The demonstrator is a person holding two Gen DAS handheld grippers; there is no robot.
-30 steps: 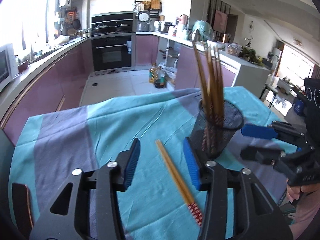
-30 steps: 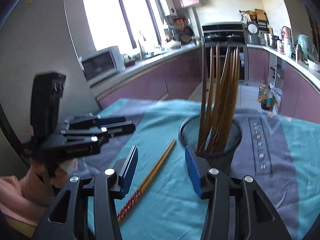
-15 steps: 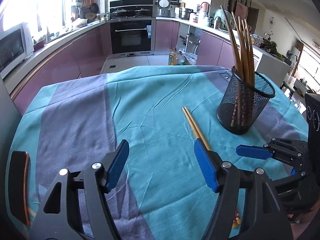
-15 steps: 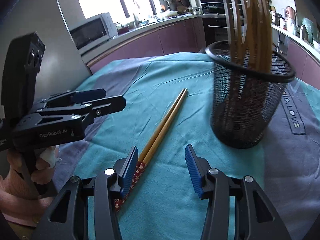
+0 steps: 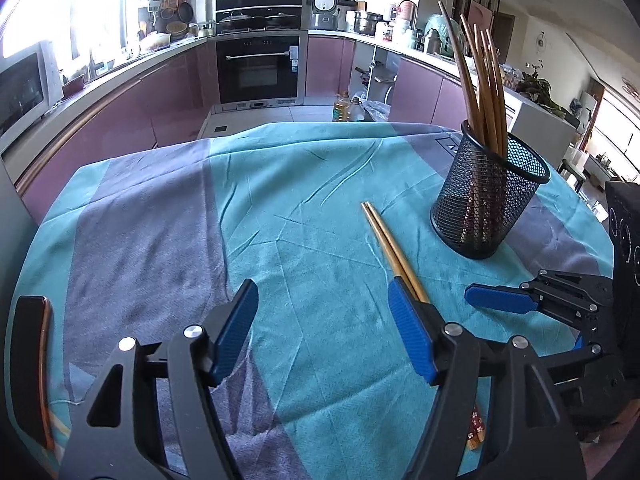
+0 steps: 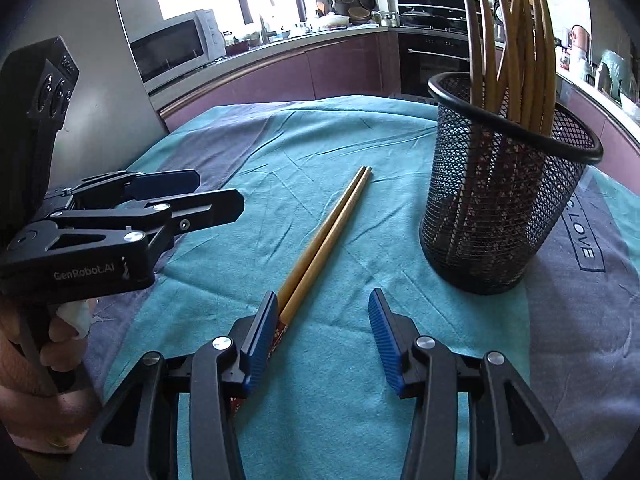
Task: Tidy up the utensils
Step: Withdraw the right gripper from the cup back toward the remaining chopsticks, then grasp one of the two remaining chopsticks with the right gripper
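Observation:
A pair of wooden chopsticks (image 5: 387, 243) with red patterned ends lies on the teal tablecloth (image 5: 304, 208); it also shows in the right wrist view (image 6: 324, 240). A black mesh cup (image 5: 486, 196) holds several chopsticks upright, right of the loose pair; it also shows in the right wrist view (image 6: 500, 204). My left gripper (image 5: 324, 330) is open and empty, its right finger over the pair's near end. My right gripper (image 6: 324, 338) is open and empty, its left finger beside the pair's red end.
A purple kitchen counter with an oven (image 5: 258, 66) and a microwave (image 6: 174, 48) runs behind the table. A dark flat object (image 5: 30, 368) lies at the table's left edge. The table's far edge drops to the floor.
Both grippers have pulled back and lowered toward the table. The loose chopsticks now lie beside a finger of each gripper. The left jaws have opened wider.

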